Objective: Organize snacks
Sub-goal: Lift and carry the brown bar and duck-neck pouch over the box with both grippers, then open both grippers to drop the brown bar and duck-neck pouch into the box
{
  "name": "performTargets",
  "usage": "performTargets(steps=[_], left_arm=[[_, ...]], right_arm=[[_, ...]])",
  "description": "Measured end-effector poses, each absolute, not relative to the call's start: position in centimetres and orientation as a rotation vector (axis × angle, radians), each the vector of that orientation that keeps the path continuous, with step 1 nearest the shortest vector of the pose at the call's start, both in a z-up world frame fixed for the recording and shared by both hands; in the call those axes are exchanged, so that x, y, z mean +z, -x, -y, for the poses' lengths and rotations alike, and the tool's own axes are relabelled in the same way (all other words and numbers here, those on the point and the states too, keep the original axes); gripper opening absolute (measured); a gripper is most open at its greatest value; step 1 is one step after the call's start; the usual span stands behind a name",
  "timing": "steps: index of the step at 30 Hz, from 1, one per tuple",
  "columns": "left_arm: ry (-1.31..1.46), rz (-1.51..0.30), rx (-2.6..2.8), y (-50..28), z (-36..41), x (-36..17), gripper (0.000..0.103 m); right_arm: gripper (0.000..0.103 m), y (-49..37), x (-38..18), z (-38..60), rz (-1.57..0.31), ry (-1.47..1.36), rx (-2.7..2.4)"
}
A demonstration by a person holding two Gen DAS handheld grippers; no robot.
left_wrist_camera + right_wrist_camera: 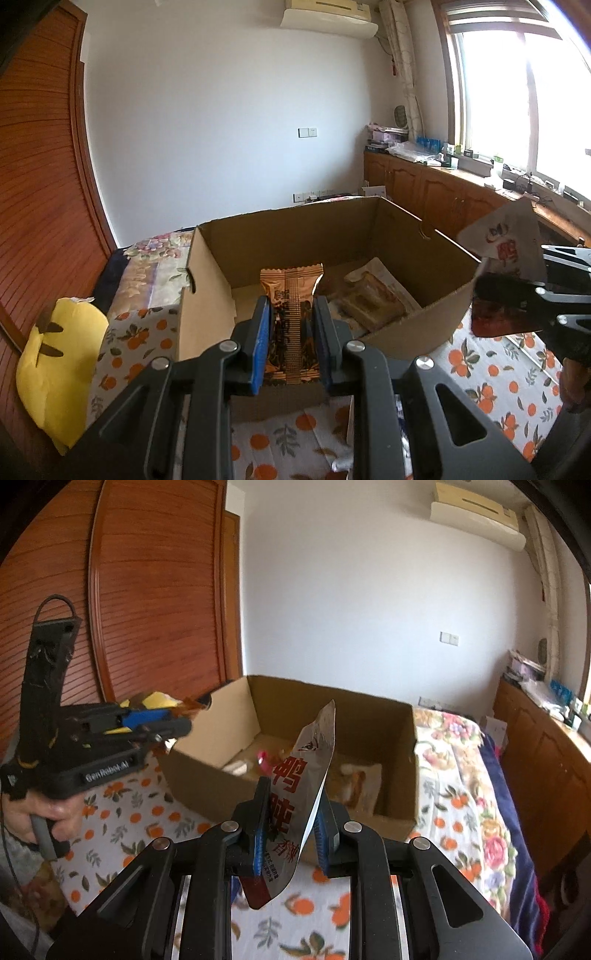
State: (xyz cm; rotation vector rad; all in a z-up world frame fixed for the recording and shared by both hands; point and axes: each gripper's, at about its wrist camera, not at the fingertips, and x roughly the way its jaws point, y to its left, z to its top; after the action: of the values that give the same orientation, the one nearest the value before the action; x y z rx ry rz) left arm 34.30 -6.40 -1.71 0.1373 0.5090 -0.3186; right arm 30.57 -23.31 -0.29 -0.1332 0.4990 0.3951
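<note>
While left tongs (291, 332) pinch orange packet (291, 314), right tongs (291, 823) clamp silver pouch (299, 805) near cardboard box (288, 229).

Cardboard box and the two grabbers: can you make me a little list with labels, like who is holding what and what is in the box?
left gripper: fingers shut on an orange-brown snack packet, held over the near edge of the box
right gripper: fingers shut on a silver snack pouch with red characters, just short of the box
cardboard box: open, standing on the orange-print bedsheet
inside the box: a few snack packs, one pale bread-like pack
beside the box: yellow plush toy
</note>
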Motion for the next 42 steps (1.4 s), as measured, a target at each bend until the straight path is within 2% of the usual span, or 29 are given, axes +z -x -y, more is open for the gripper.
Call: performTargets(steps=[10, 24, 37, 42], left_arm=[[-0.125, -0.496, -0.304, -38.5, 6.7, -1.6, 0.021], [-0.093, -0.554, -0.285, -42.1, 7.1, -5.1, 0.022], [-0.091, -0.546, -0.33, -41.8, 7.6, -6.2, 0.039], [-0.068, -0.545, -0.338, -41.6, 7.3, -6.3, 0.042]], right_arm=[[0.019, -35.7, -0.1, 21.5, -0.467, 0.152, 0.438], [0.019, -40.4, -3.3, 21.5, -0.535, 0.108, 0.412], [0.023, -41.4, -4.5, 21.3, -0.585, 0.101, 0.407], [0.034, -41.6, -4.7, 21.8, -0.598, 0.077, 0.392]])
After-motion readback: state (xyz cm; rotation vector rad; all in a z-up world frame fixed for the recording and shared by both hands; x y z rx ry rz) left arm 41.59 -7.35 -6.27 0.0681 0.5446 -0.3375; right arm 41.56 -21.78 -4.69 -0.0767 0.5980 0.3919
